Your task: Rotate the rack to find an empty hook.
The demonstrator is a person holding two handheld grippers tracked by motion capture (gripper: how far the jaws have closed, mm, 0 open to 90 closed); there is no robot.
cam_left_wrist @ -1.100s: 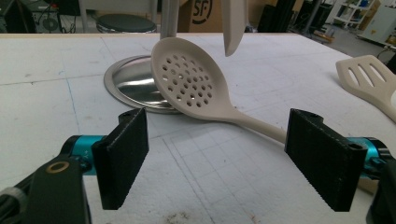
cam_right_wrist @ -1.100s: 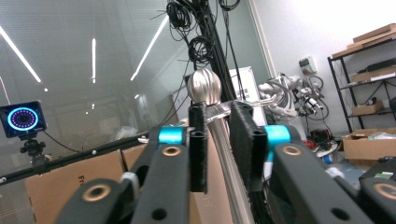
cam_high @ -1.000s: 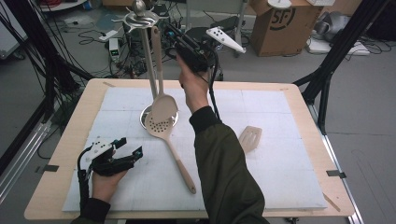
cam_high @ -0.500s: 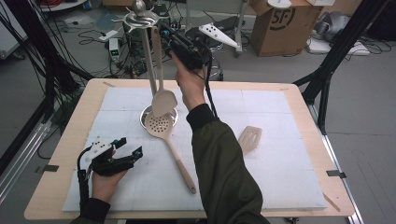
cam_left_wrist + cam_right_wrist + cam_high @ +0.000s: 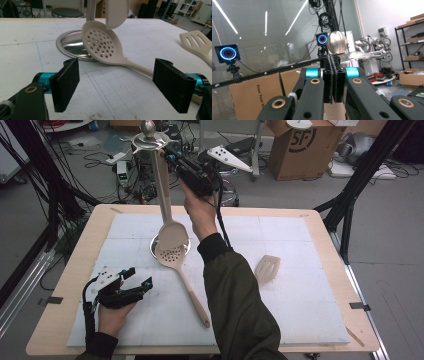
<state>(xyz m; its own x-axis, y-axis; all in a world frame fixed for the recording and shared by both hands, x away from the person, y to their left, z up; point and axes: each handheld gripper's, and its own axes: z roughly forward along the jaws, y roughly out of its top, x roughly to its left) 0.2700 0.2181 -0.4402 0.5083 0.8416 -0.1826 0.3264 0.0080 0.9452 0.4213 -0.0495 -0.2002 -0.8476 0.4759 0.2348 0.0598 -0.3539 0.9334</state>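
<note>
Hanging spoon (image 5: 167,215) seemingly pinched in right gripper (image 5: 172,156) jaws

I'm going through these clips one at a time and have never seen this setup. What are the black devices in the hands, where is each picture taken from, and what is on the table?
A person works at a table with a hand-held two-jaw gripper in each hand. The high view looks down from above the person's side; each gripper view comes from a camera riding on that gripper, looking along its black jaws.

On the white mat stands a metal utensil stand on a round base. A pale spoon hangs from its top. A perforated skimmer lies with its bowl leaning on the base, and a slotted spatula lies off to the right.

The left gripper rests on the mat, jaws wide open, holding nothing. The right gripper is raised at the stand's top hooks, jaws shut; whether anything is pinched between them is not visible.
</note>
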